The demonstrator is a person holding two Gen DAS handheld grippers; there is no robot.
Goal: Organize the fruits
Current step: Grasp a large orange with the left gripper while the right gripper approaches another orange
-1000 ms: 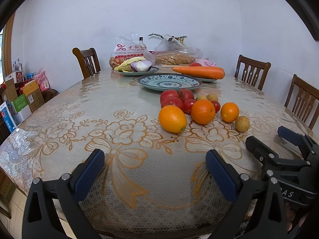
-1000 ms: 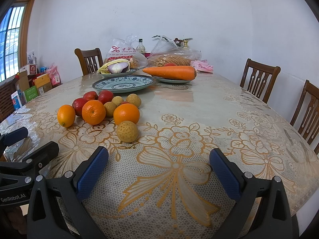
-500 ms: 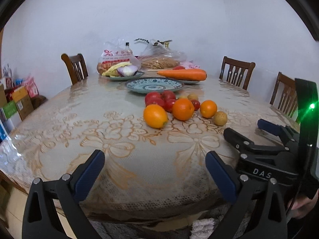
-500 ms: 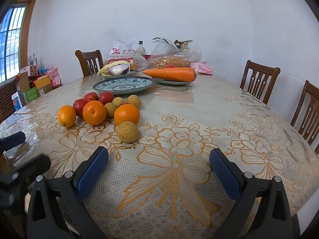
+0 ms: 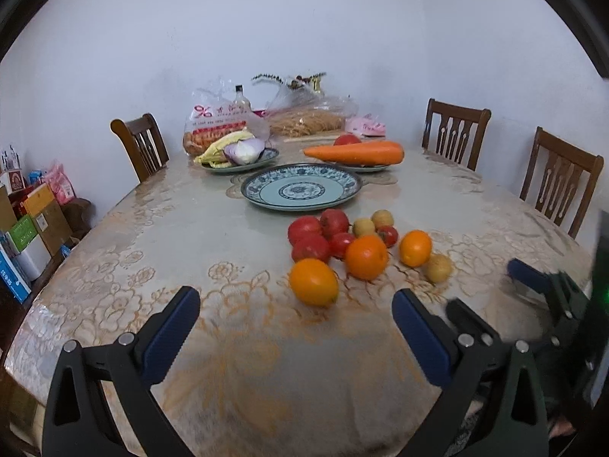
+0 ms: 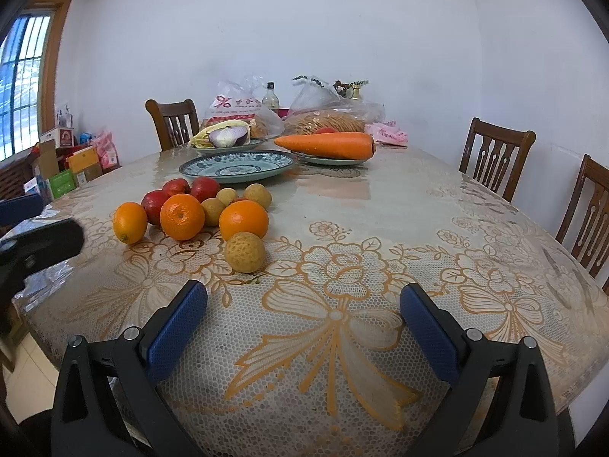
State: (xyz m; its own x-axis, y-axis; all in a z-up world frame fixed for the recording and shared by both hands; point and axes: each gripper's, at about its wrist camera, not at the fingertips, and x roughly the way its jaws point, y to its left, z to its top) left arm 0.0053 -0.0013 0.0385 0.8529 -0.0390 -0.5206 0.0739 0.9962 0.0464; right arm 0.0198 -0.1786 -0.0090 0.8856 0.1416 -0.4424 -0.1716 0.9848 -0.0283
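A cluster of fruit lies on the lace-patterned table: three oranges, the nearest one (image 5: 313, 282) (image 6: 129, 222) closest to my left gripper, red tomatoes (image 5: 310, 234) (image 6: 156, 205), and small tan fruits, one (image 5: 437, 267) (image 6: 244, 251) lying apart at the front. Behind the cluster sits an empty blue-patterned plate (image 5: 301, 186) (image 6: 238, 165). My left gripper (image 5: 295, 337) hovers open over the table's near edge, short of the nearest orange. My right gripper (image 6: 302, 329) is open too, low over the cloth, to the right of the tan fruit. Neither holds anything.
At the back stand a plate with a big carrot (image 5: 356, 152) (image 6: 325, 144), a plate of corn and onion (image 5: 236, 152), plastic bags and a bottle. Wooden chairs (image 5: 455, 133) (image 6: 495, 160) ring the table. Boxes (image 5: 30, 228) are stacked on the floor at left.
My left gripper has risen and moved forward, toward the fruit, after dipping back from the table edge. My right gripper has stayed in place, open.
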